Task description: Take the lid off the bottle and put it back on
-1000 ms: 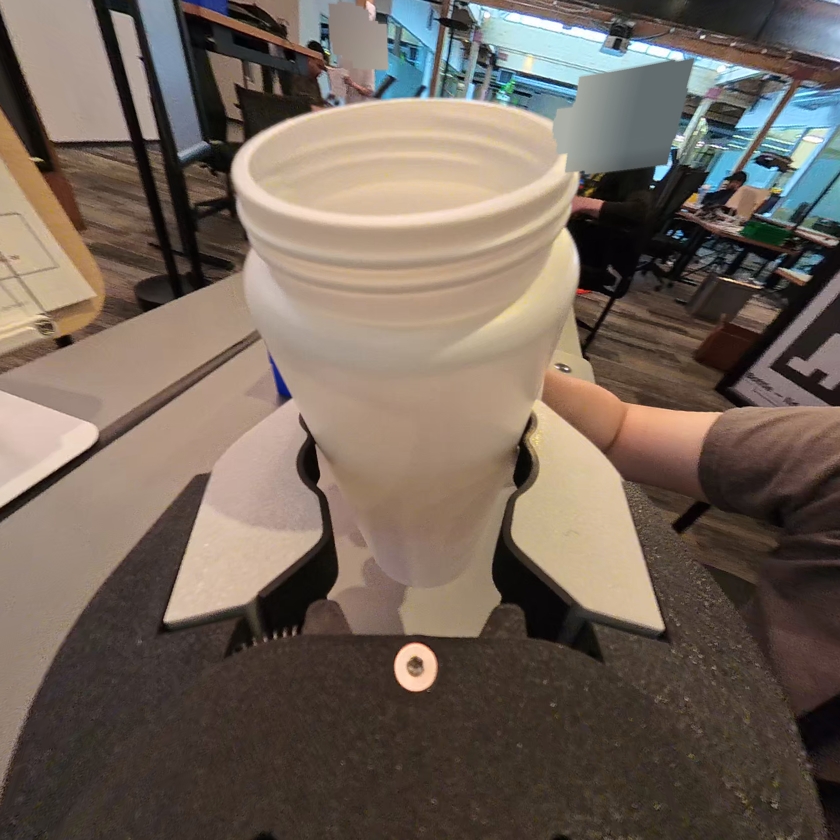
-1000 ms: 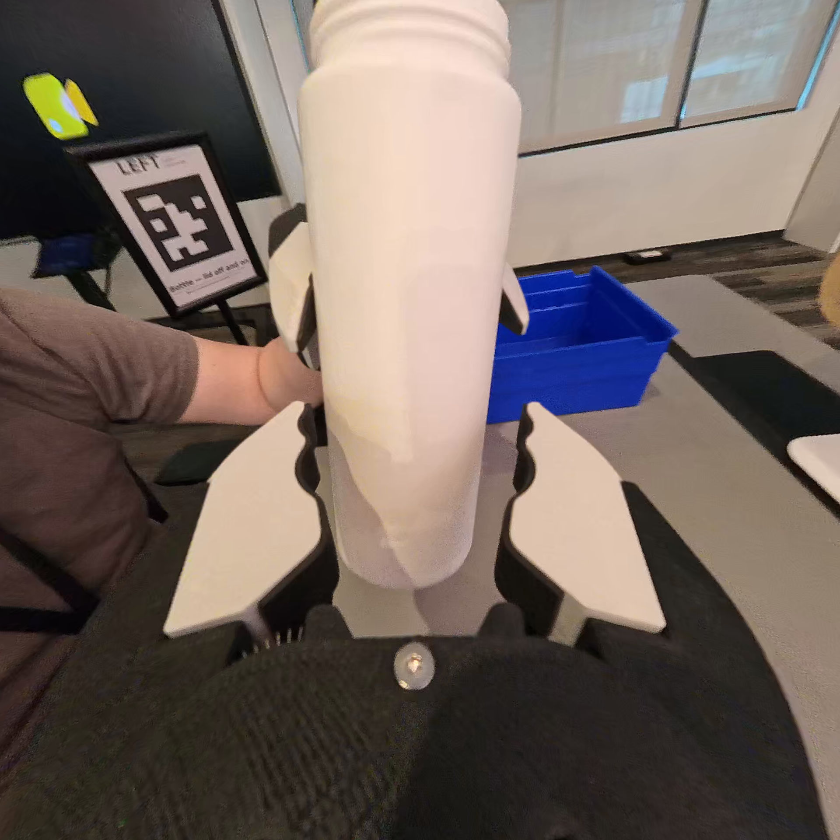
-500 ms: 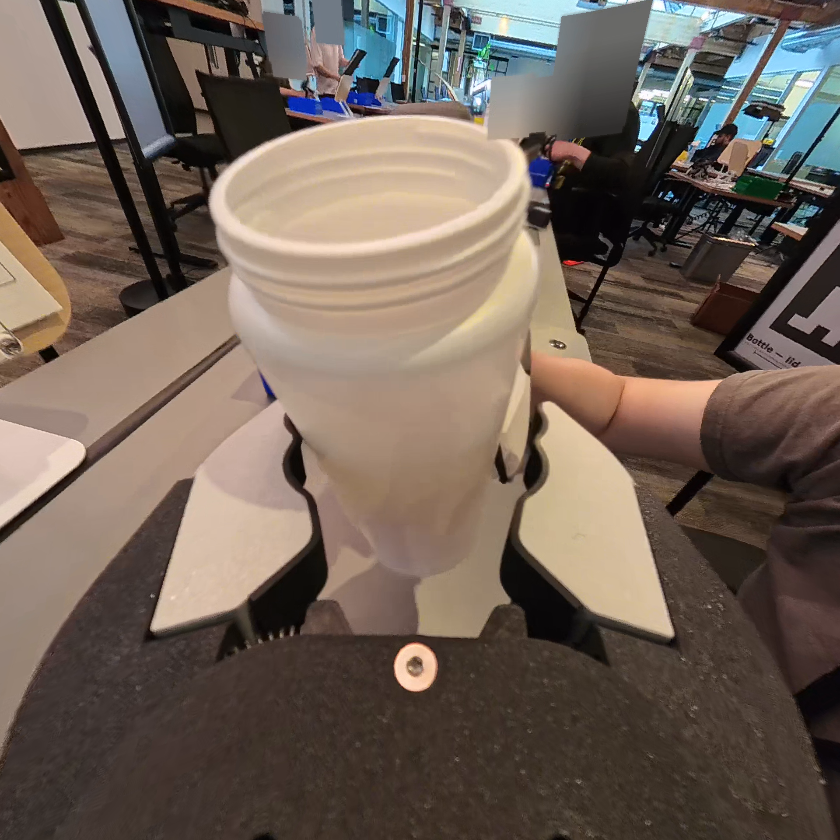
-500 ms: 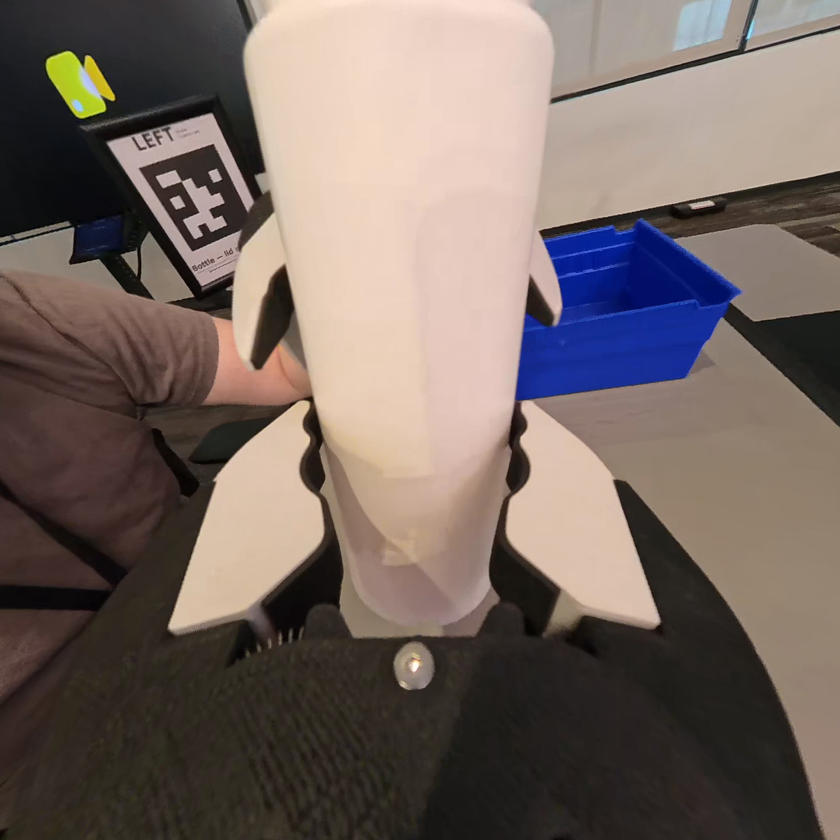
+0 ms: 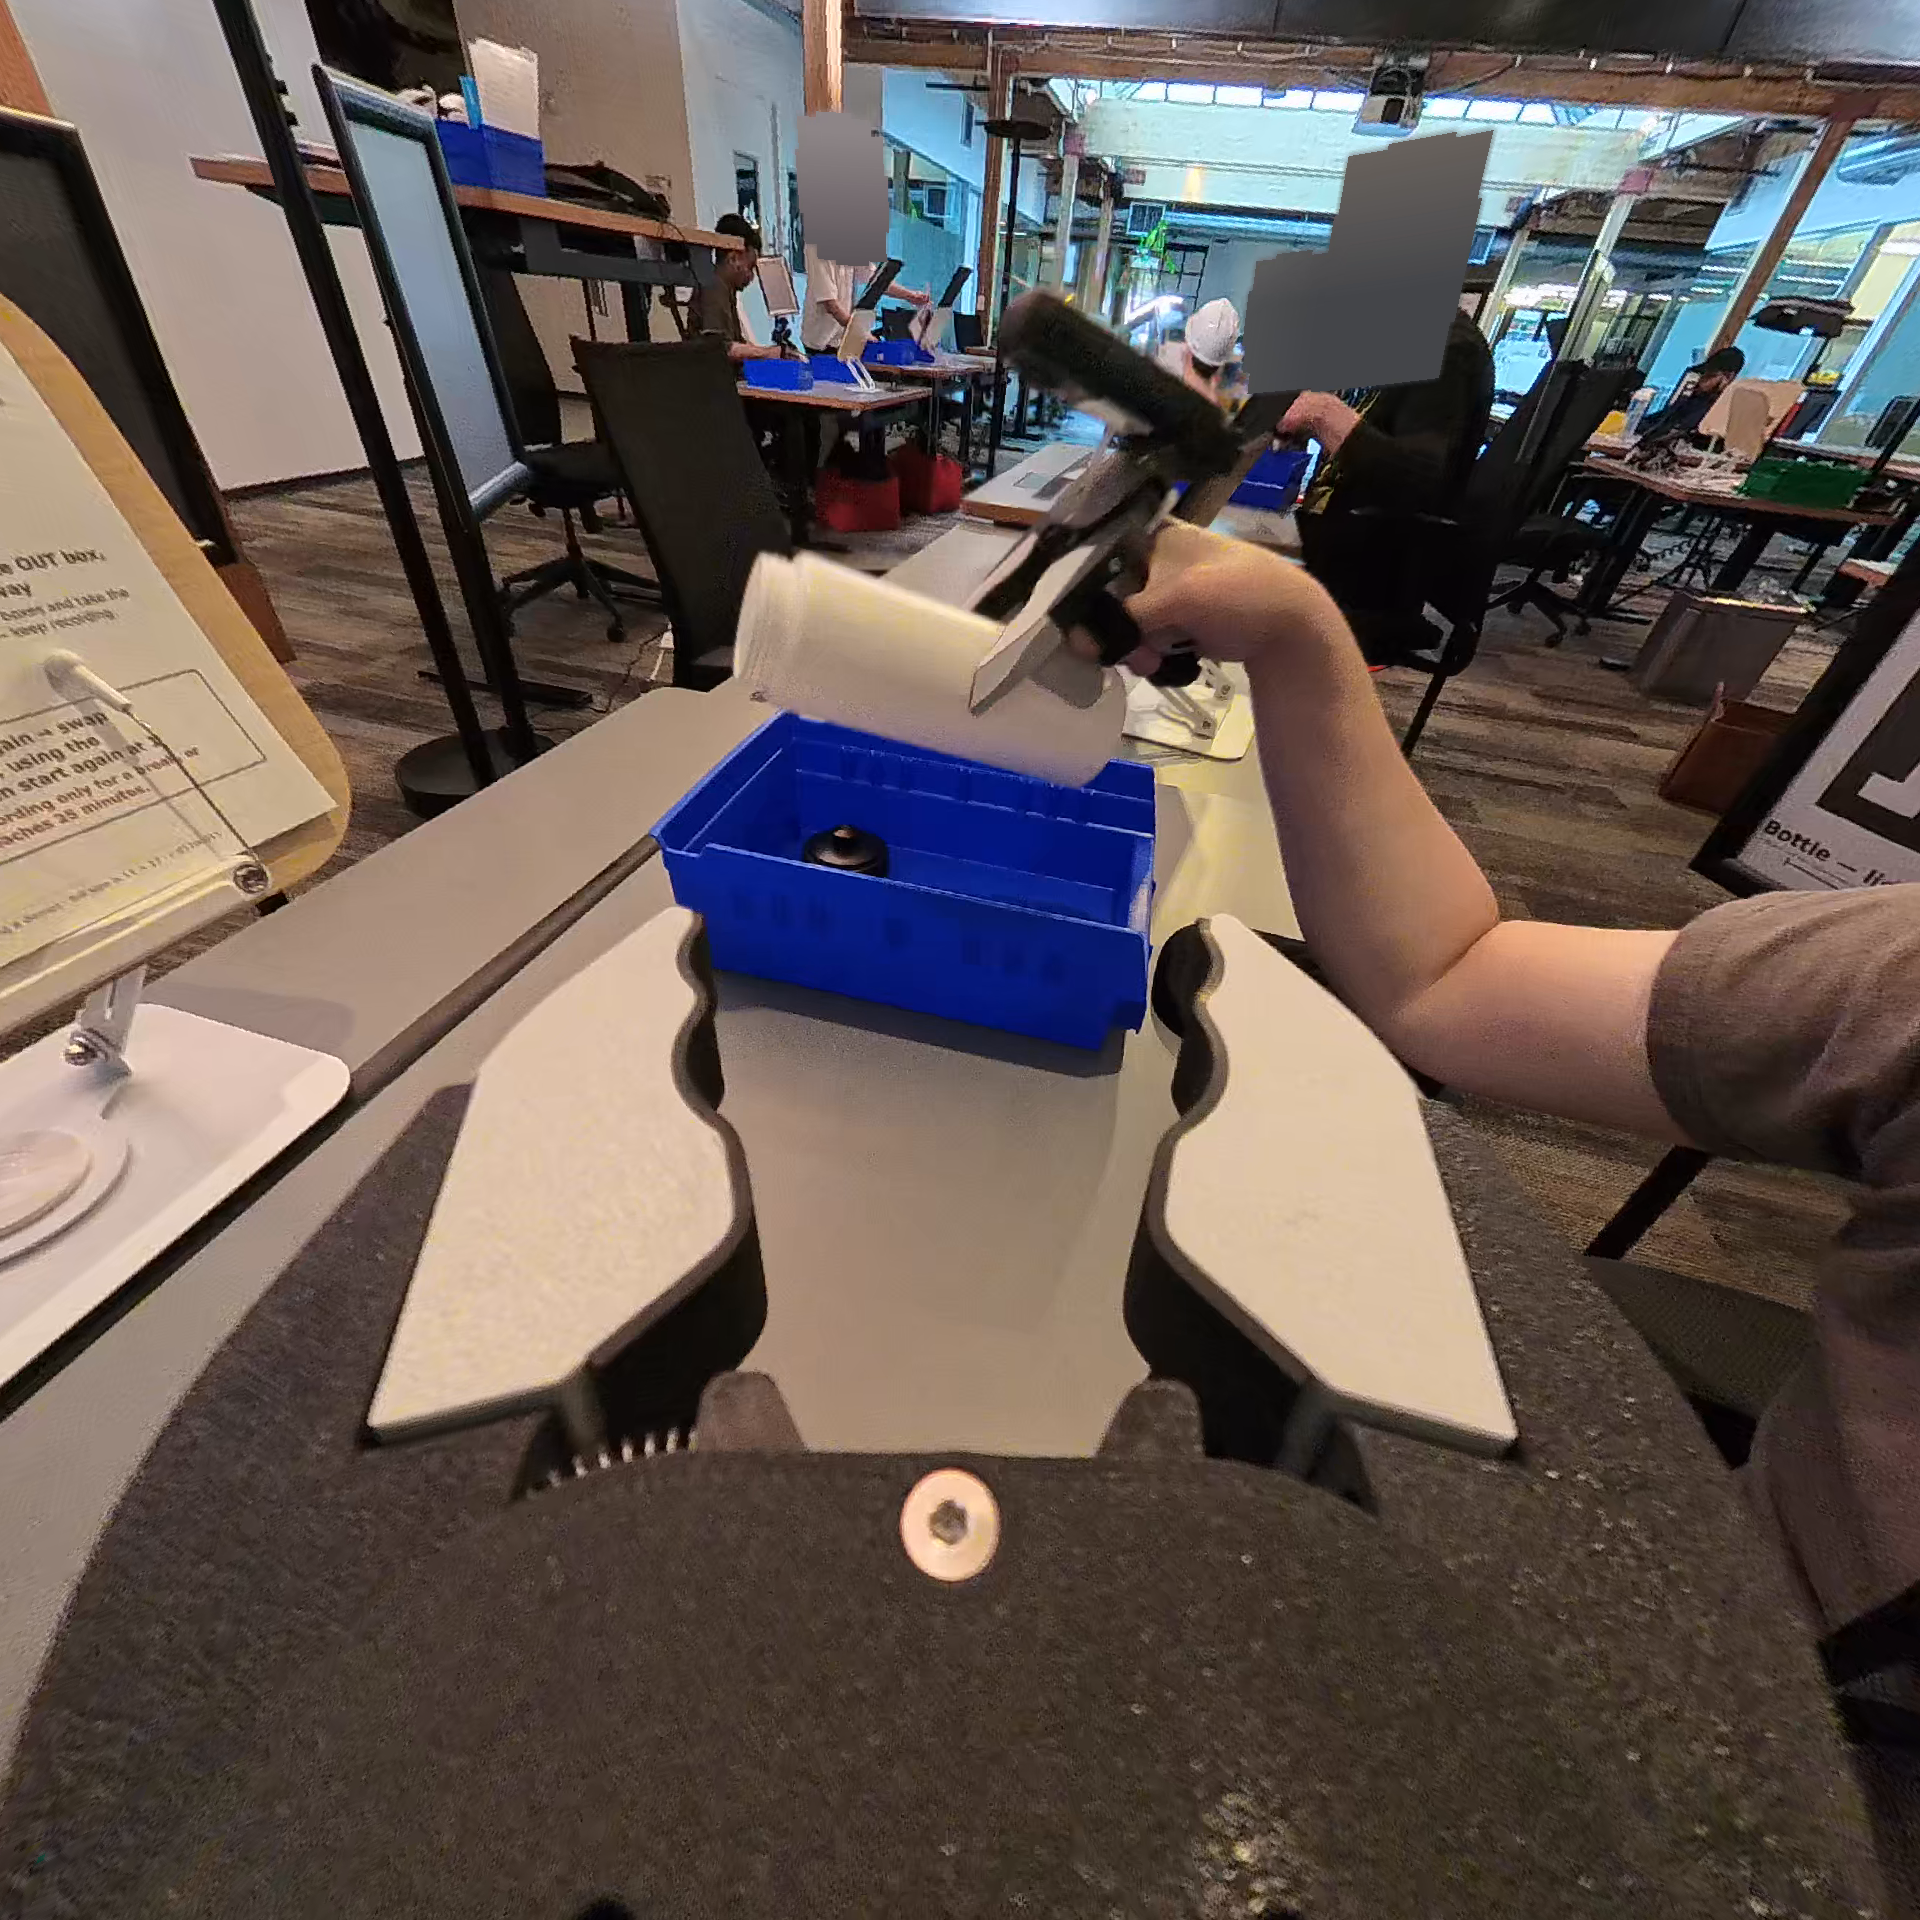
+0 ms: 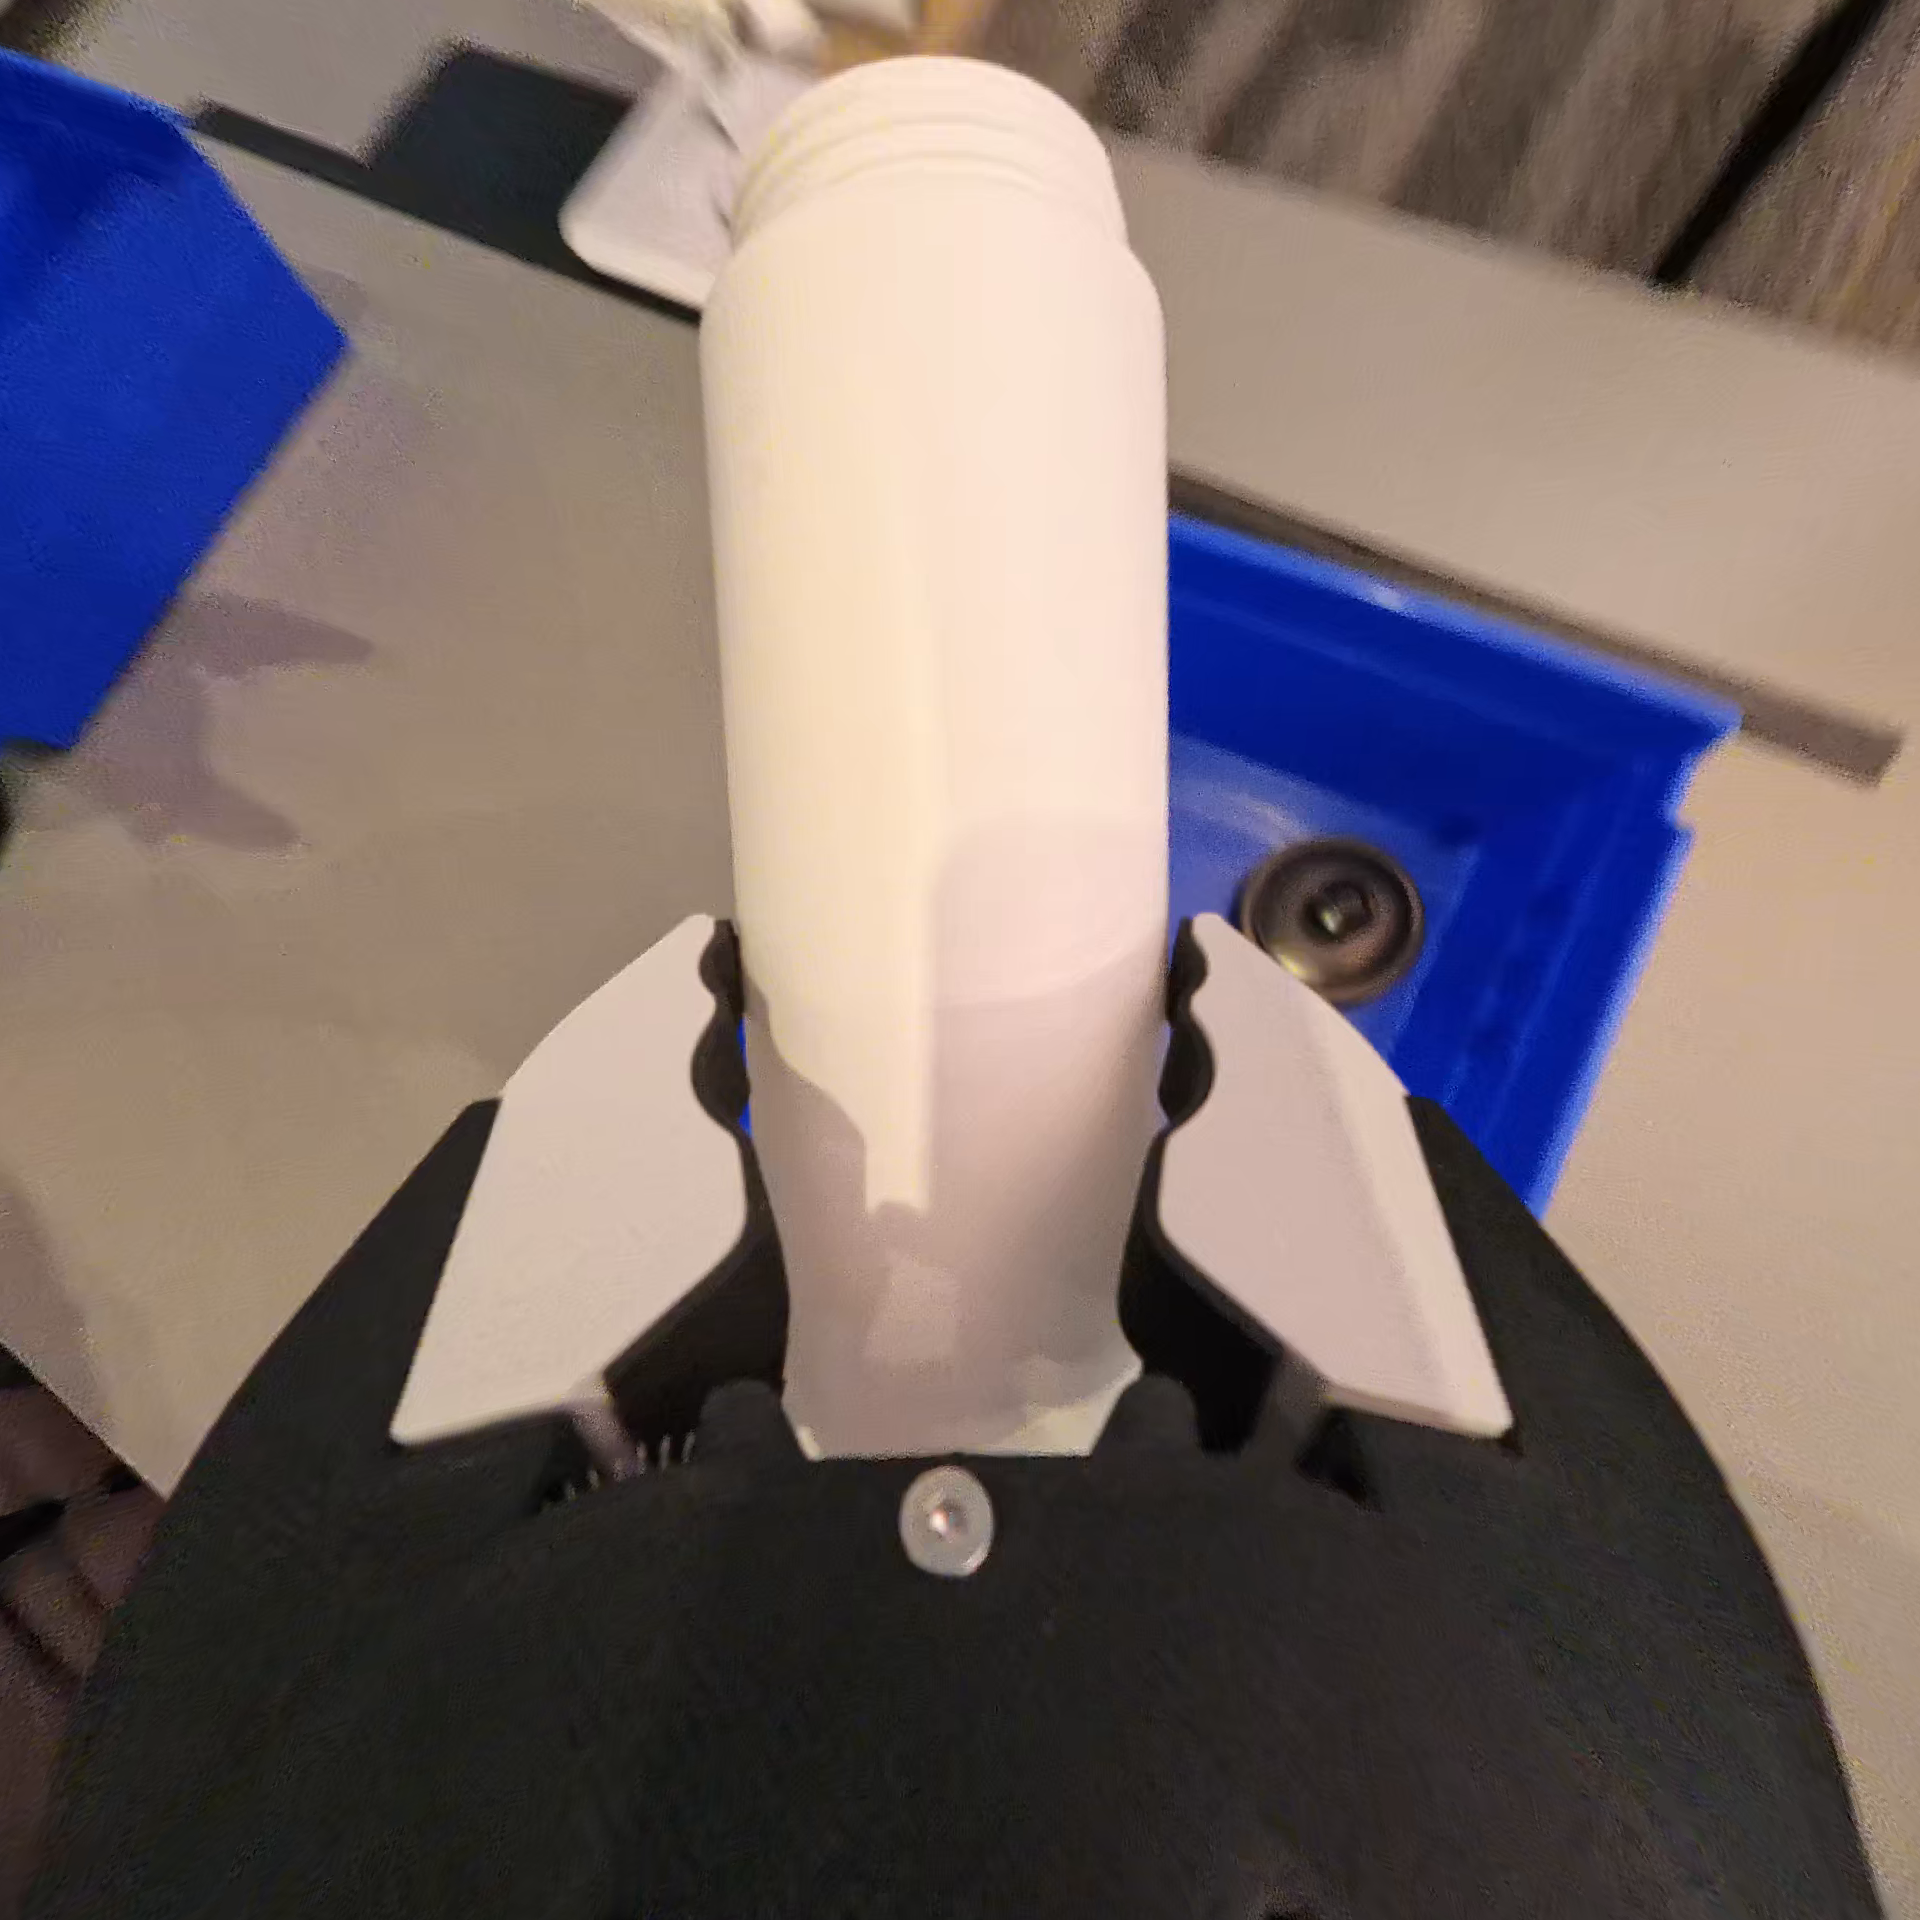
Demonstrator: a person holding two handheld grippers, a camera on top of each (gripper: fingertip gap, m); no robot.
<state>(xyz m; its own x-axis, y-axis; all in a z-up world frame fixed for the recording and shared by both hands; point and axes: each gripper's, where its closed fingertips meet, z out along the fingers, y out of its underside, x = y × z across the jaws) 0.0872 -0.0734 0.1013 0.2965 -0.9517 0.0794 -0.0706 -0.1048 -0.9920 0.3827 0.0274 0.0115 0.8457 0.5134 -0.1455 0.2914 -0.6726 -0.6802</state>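
Released bottle (image 6: 935,582) | left gripper (image 5: 940,1049) empty | right gripper (image 6: 951,1049) holds

White bottle (image 5: 914,675), uncapped, threaded neck exposed, tilted approx. horizontal above the blue bin (image 5: 914,935). Black lid (image 5: 845,850) lies sep. on bin floor, near one corner.
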